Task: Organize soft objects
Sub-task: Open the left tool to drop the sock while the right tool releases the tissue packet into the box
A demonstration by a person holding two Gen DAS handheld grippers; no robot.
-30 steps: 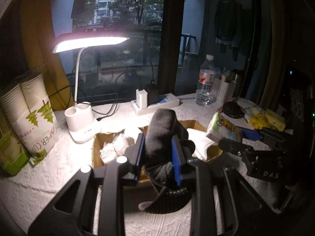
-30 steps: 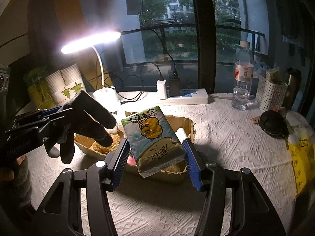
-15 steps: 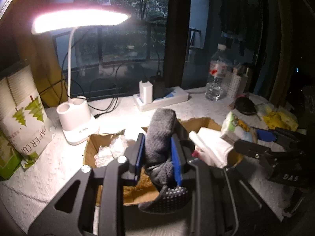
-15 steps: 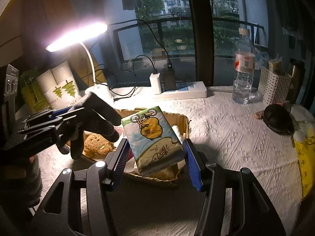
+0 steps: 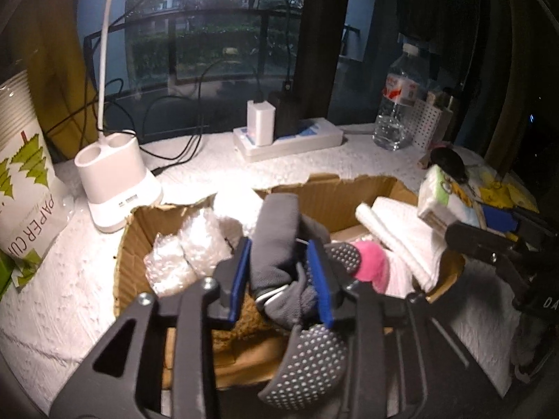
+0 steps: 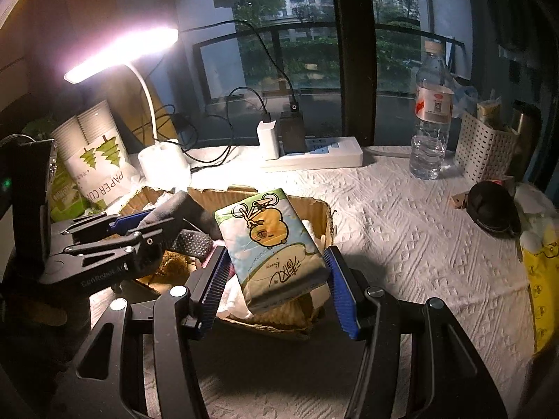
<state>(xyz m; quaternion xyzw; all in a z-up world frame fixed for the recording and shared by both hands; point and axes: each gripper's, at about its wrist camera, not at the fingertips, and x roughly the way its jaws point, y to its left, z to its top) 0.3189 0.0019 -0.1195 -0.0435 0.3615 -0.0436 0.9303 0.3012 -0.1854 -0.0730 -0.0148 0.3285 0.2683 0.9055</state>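
Observation:
A torn cardboard box [image 5: 335, 188] on the white table cover holds bubble wrap [image 5: 185, 244], a pink sock [image 5: 370, 262] and folded white cloth [image 5: 394, 220]. My left gripper [image 5: 279, 262] hangs low over the box with its jaws opening. A dark grey dotted glove [image 5: 276, 230] still stands between its blue pads, with a small gap on the right side. From the right wrist view, the left gripper [image 6: 139, 227] and glove [image 6: 178, 206] are at the box's left. My right gripper [image 6: 276, 279] is shut on a cartoon-printed tissue pack [image 6: 269, 244] above the box's near right part.
A white desk lamp base [image 5: 115, 181] and a sleeve of paper cups [image 5: 21, 181] stand left of the box. Behind it lies a power strip [image 5: 290, 139] with chargers and cables. A water bottle [image 6: 431, 122], white basket [image 6: 489, 153], black pouch [image 6: 492, 209] and yellow pack [image 6: 541, 279] crowd the right.
My left gripper has sunk toward the box with the glove, and its pads have spread apart a little. The right gripper has drifted slightly nearer the box, still holding the tissue pack.

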